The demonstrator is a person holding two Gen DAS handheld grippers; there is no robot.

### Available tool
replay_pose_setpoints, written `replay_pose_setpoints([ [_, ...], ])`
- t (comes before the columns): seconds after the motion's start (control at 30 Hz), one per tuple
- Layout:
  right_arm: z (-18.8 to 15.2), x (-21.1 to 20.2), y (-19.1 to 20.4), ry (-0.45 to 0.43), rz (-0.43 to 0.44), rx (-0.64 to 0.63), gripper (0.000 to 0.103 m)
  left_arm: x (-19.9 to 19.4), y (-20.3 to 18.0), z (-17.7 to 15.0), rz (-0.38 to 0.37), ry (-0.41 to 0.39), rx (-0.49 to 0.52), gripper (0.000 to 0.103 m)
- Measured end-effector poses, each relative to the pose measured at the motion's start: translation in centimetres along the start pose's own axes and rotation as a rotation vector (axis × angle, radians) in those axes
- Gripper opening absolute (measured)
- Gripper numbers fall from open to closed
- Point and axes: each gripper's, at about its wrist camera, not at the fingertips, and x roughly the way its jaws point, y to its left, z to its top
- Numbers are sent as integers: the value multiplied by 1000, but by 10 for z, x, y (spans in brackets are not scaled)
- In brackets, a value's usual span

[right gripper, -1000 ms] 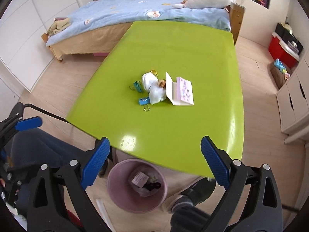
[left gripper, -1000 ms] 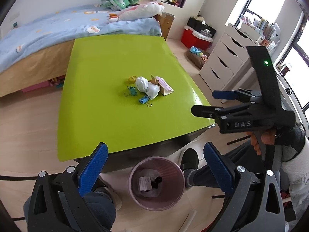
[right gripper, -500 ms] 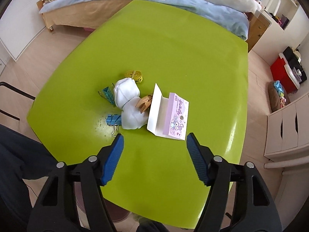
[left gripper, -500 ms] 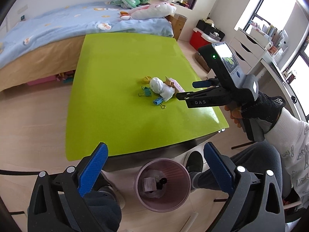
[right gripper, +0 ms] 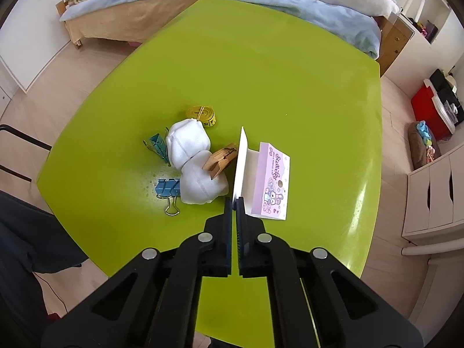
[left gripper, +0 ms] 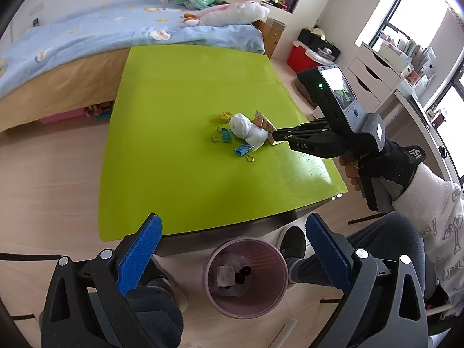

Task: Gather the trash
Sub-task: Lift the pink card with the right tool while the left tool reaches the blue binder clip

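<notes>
A folded paper card (right gripper: 272, 182), purple-printed with a white upright flap (right gripper: 240, 162), lies on the green table (right gripper: 261, 72). My right gripper (right gripper: 234, 200) is shut on the near bottom corner of that flap; in the left wrist view this right gripper (left gripper: 278, 137) reaches the card (left gripper: 268, 127) from the right. Beside the card are two white rolled cloth wads (right gripper: 188, 145), a wooden clothespin (right gripper: 220, 161), two blue binder clips (right gripper: 166, 188) and a yellow tape measure (right gripper: 201, 113). My left gripper (left gripper: 233, 226) hangs open over the pink bin (left gripper: 246, 275), holding nothing.
The pink bin stands on the floor below the table's near edge, with scraps inside. A person's feet (left gripper: 293, 240) and legs flank it. A bed (left gripper: 116, 34) lies behind the table. White drawers (left gripper: 368, 78) and a red box (left gripper: 301, 55) stand at right.
My right gripper went forward and down to the pile, and its jaws closed from wide open onto the card's upright flap. The left gripper stayed over the bin.
</notes>
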Motion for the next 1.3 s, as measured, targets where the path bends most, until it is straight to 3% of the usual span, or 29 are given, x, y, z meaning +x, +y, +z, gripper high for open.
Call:
replay_pose_setpoints([
  [0.53,-33,-77,-30,-155,99,238,0,31,-13,47,-12,11,69,95],
  [0.83,-56,-104,-30,-200,139,289,0,88,-5,85,13,98,102,95],
  [1.17,-69,-107,-41,-195,125,319,0,145,10,103,33,182,131,95],
  [1.3,-73,-105,-45,-189,117,329,0,157,11,106,31,199,145,79],
])
